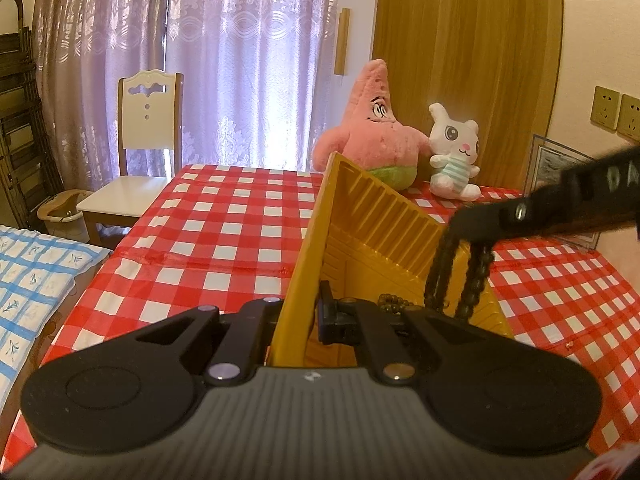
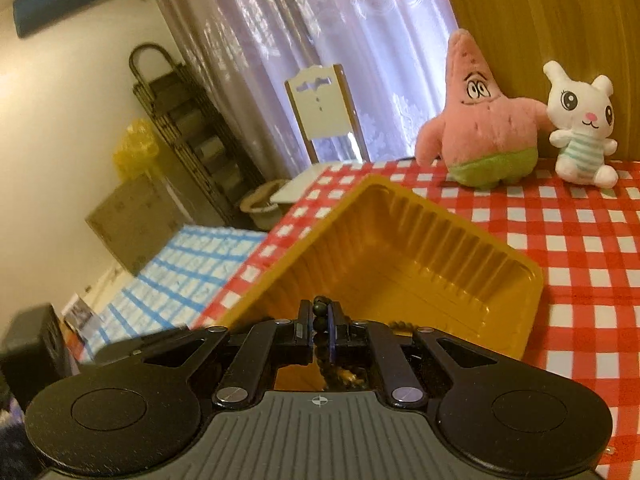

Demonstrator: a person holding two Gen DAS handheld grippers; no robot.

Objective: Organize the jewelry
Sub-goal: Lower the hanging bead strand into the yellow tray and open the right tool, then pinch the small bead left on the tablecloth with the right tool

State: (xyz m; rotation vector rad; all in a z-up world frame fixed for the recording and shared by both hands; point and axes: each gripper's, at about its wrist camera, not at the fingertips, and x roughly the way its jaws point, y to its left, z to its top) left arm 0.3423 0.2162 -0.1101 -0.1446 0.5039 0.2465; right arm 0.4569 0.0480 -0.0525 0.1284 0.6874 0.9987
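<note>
A yellow plastic tray [image 1: 380, 208] stands tilted on the red-checked table [image 1: 224, 220]. My left gripper [image 1: 308, 314] is shut on the tray's near wall. From the right comes my right gripper [image 1: 476, 220], shut on a dark bead string [image 1: 456, 276] that hangs in loops over the tray's right side. In the right wrist view the same bead string [image 2: 319, 320] is pinched between the pads of the right gripper [image 2: 319, 314], above the tray [image 2: 440, 240]. A brown bead bracelet [image 1: 394, 302] lies inside the tray, partly hidden by the fingers.
A pink starfish plush [image 1: 372, 120] and a white bunny plush [image 1: 456, 152] sit at the table's far edge. A white chair [image 1: 148, 128] stands beyond the far left corner. A blue-checked bed [image 1: 32, 272] lies left of the table.
</note>
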